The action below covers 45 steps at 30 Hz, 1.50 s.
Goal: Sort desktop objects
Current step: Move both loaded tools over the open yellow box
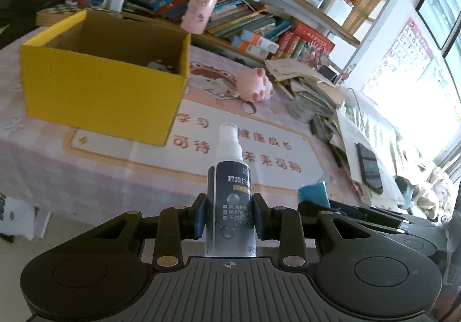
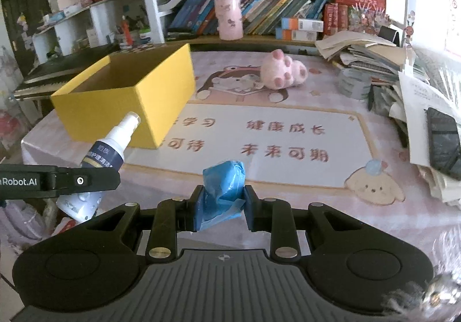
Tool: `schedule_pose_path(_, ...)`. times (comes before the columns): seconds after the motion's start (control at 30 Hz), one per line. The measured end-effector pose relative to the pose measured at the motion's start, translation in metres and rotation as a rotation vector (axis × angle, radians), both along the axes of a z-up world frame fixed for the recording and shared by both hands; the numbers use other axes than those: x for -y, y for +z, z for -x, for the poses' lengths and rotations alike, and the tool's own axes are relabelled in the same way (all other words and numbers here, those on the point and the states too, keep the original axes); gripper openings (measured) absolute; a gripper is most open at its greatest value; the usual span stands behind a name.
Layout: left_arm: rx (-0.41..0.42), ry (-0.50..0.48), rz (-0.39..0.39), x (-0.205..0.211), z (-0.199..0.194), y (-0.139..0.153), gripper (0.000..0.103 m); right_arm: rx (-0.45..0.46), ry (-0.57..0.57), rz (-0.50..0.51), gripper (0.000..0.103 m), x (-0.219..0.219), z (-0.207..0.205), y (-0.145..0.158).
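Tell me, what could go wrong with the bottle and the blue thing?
The spray bottle is pinched low by the left hand-held gripper, so its tall top might tip out. The crumpled blue plastic bag in the right hand-held gripper is squashy and could slip. Either could hit the yellow box rim.

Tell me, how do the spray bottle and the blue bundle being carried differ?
The spray bottle is a rigid, tall cylinder with a dark label and white nozzle; the blue plastic bundle is soft, crumpled and shapeless. The bottle sits in the left gripper, the bundle in the right gripper. The bottle carries printed text; the bundle is plain. Both are clamped between gripper pads, above the pink desk mat.
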<state>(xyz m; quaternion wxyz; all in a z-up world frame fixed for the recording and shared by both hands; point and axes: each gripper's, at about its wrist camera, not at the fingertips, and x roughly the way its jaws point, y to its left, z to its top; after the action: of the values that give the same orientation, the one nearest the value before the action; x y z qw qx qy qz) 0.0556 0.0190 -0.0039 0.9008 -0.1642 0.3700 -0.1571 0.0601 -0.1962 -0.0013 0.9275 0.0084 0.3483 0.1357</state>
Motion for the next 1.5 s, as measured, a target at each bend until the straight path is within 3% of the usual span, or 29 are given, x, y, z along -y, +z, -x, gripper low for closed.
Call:
schedule_pose_path(0.7, 0.016, 0.174, 0.009, -0.068, 0.063, 0.004, 0.031, 0.004, 0.198, -0.002, 0.025, -0.076, 0.035, 0.002)
schedule_pose_path(1.5, 0.003, 0.264, -0.061, -0.104, 0.068, 0.005, 0.031, 0.001, 0.33, -0.032, 0.025, -0.13, 0.02, -0.002)
